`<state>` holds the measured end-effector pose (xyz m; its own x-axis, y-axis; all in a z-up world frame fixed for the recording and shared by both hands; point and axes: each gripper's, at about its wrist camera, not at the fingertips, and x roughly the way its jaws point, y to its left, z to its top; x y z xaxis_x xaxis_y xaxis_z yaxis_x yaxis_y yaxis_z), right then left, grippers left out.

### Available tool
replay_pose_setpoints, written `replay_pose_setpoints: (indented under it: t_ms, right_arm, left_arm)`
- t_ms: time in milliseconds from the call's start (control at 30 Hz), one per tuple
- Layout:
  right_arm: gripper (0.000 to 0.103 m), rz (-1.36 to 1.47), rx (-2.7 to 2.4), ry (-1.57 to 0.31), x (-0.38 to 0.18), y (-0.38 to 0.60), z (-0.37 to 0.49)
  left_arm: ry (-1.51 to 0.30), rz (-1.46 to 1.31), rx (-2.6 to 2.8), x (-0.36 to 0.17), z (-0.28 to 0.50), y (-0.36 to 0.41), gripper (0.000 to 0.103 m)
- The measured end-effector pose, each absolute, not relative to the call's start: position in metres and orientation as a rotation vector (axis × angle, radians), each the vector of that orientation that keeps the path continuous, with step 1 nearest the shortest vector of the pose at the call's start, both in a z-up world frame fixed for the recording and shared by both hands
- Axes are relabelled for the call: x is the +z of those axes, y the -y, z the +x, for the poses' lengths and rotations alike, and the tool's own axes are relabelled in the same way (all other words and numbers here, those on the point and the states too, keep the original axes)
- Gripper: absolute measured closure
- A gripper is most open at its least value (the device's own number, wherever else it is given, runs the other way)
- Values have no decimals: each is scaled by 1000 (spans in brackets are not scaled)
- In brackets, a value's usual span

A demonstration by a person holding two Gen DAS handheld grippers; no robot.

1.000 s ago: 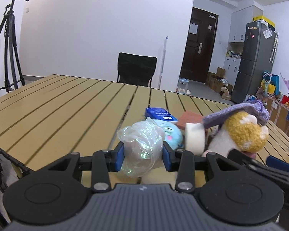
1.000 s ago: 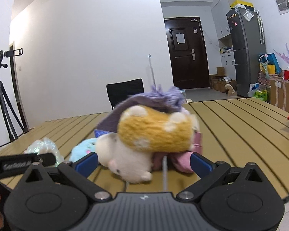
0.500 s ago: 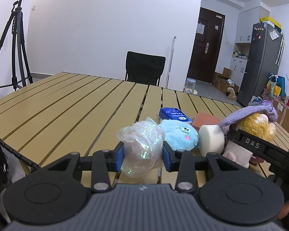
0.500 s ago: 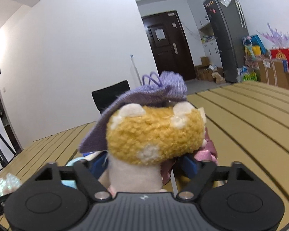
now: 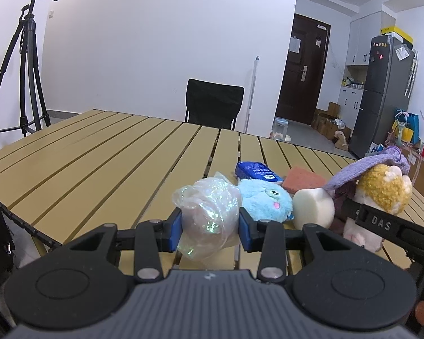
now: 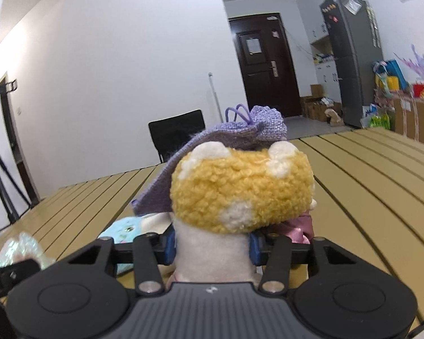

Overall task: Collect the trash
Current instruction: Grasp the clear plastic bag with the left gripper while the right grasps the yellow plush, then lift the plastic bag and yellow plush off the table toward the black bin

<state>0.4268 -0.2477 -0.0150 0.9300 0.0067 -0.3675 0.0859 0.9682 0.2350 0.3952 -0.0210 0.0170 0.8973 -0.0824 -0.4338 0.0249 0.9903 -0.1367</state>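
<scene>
My left gripper (image 5: pixel 210 233) is shut on a crumpled clear iridescent plastic bag (image 5: pixel 207 210) and holds it just above the slatted wooden table (image 5: pixel 104 152). My right gripper (image 6: pixel 212 247) is shut on the white stem of a yellow mushroom plush (image 6: pixel 240 195) and holds it upright; a purple knitted cloth (image 6: pixel 234 135) lies over its cap. The plush (image 5: pixel 381 195) and the right gripper's body (image 5: pixel 381 224) show at the right of the left wrist view. The bag also shows at the far left of the right wrist view (image 6: pixel 19 250).
On the table behind the bag lie a blue plush (image 5: pixel 264 202), a white foam roll (image 5: pixel 313 207), a blue packet (image 5: pixel 257 171) and a red-brown sponge (image 5: pixel 304 180). A black chair (image 5: pixel 214 104) stands at the far side, a tripod (image 5: pixel 22 65) on the left.
My right gripper has closed on the mushroom plush and tipped it from lying to upright, lifting it. My left gripper has drawn back a little with the bag.
</scene>
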Motion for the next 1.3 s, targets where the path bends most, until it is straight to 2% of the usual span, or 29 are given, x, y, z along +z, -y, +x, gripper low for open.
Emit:
replay_pose_setpoints:
  t_ms: [400, 833, 1300]
  right_arm:
    - [57, 273, 38, -414, 9, 267, 405]
    - [57, 190, 67, -495, 26, 248, 446]
    - [57, 204, 70, -459, 31, 245, 402]
  left_arm:
    - [-432, -123, -77, 19, 385, 22, 63]
    - [-449, -125, -83, 17, 395, 17, 63]
    - [-407, -111, -85, 26, 366, 11, 63]
